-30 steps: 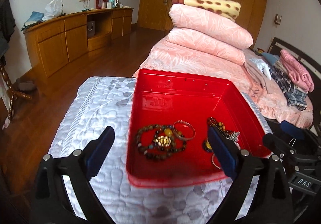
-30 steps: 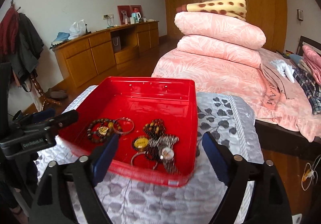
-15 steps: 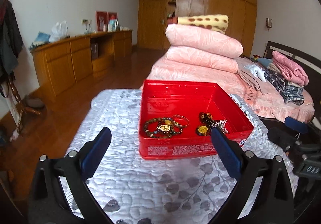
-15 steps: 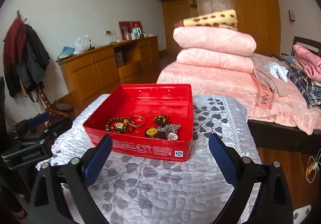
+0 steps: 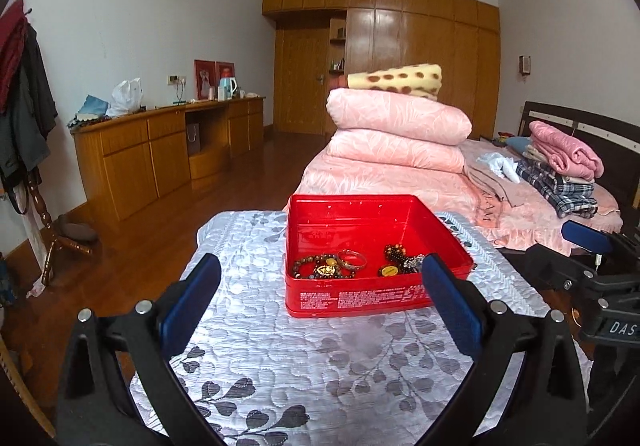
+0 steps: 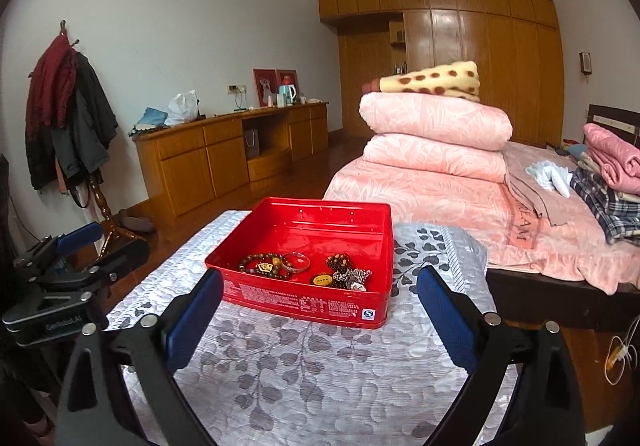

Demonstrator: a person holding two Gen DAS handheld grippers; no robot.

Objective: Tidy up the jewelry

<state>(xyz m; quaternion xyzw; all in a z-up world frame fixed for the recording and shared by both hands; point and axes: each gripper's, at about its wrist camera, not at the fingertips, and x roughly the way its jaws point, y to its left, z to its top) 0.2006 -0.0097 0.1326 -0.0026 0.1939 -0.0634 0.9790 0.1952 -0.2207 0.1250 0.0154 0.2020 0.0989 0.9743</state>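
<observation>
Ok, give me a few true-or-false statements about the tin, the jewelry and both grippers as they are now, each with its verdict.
1. The red tin sits on the quilted cover. True.
2. The left hand-held gripper is shut on a bracelet. False: it is open, holding nothing.
3. The beaded bracelet and silver bangle lie inside the tin. True.
4. The tin has its lid on. False: it is open-topped.
5. The right hand-held gripper reaches inside the tin. False: it is in front of it, open.
</observation>
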